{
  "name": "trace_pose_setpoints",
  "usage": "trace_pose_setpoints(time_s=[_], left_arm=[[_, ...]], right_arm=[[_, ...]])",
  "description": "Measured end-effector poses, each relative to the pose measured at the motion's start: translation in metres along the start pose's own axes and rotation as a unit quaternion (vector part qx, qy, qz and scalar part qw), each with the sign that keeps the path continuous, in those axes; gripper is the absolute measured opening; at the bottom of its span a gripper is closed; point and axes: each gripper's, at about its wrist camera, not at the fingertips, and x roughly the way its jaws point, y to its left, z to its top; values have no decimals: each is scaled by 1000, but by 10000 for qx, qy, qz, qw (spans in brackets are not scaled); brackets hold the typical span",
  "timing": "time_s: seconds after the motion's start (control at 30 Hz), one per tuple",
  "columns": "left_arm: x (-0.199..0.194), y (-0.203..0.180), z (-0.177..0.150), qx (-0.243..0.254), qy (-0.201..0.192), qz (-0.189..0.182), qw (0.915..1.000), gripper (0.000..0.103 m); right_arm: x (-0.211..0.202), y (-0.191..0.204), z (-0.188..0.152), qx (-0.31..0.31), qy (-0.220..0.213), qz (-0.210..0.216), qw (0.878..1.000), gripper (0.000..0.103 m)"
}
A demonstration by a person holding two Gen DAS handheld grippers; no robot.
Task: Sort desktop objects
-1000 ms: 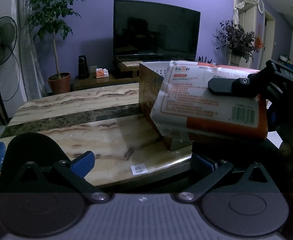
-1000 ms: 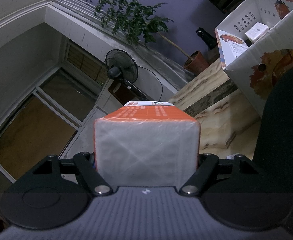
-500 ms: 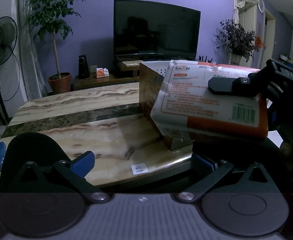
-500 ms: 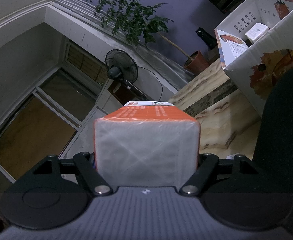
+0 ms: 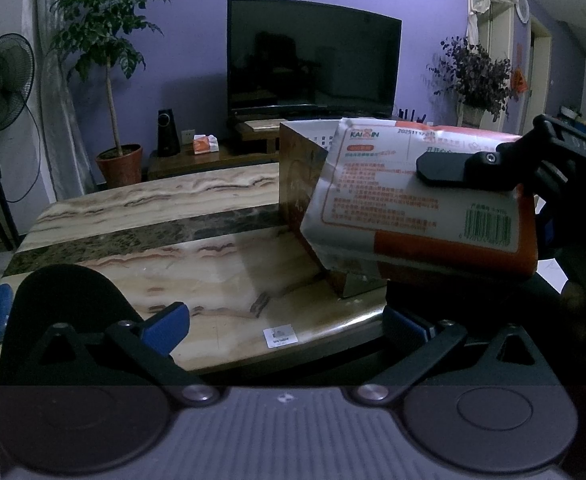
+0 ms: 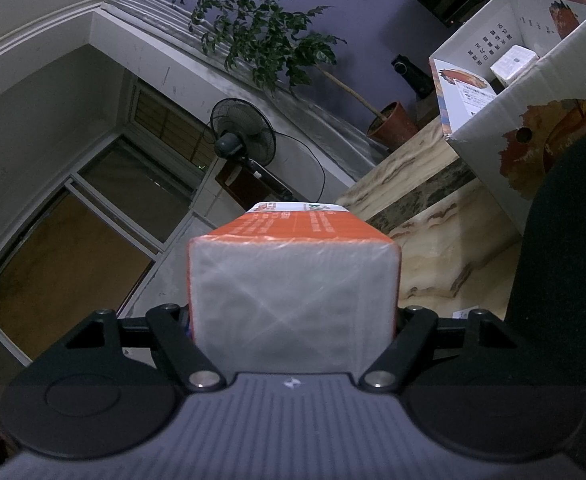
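Left wrist view: left gripper [image 5: 285,324] low over near edge of marble surface [image 5: 141,248], blue fingertips [image 5: 165,325] spread wide, nothing between them. Small white sticker [image 5: 279,336] on surface just beyond gap. Blue object [image 5: 0,316] at far left edge, partly cut off by gripper body, not identifiable. Farther right, tissue pack [image 5: 417,204] held up off surface, long axis running left to right, left end tipped slightly downward, printed face with barcode toward camera. Right gripper [image 5: 473,216] pinching pack near its right end: upper finger [image 5: 449,168] flat on top face, lower finger hidden beneath. Cardboard box [image 5: 305,184] on surface directly behind pack, mostly covered by it, only left wall and part of rim showing.

Right wrist view: pack [image 6: 293,292] seen end-on, white folded end facing lens, orange top receding straight ahead along fingers. Right gripper [image 6: 293,320] clamped against both sides of pack, fingertips concealed behind it. Box [image 6: 533,92] at upper right, open, small white carton [image 6: 515,62] inside; box's lower part blocked by dark shape at right edge, not identifiable.
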Motion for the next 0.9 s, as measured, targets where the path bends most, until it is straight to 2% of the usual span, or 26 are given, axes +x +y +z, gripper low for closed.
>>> trace_pose_setpoints(time_s=[0.9], left_arm=[[-1,0,0,1,53,15,10000,102]], right_arm=[[2,0,0,1,17,-21,10000,78]])
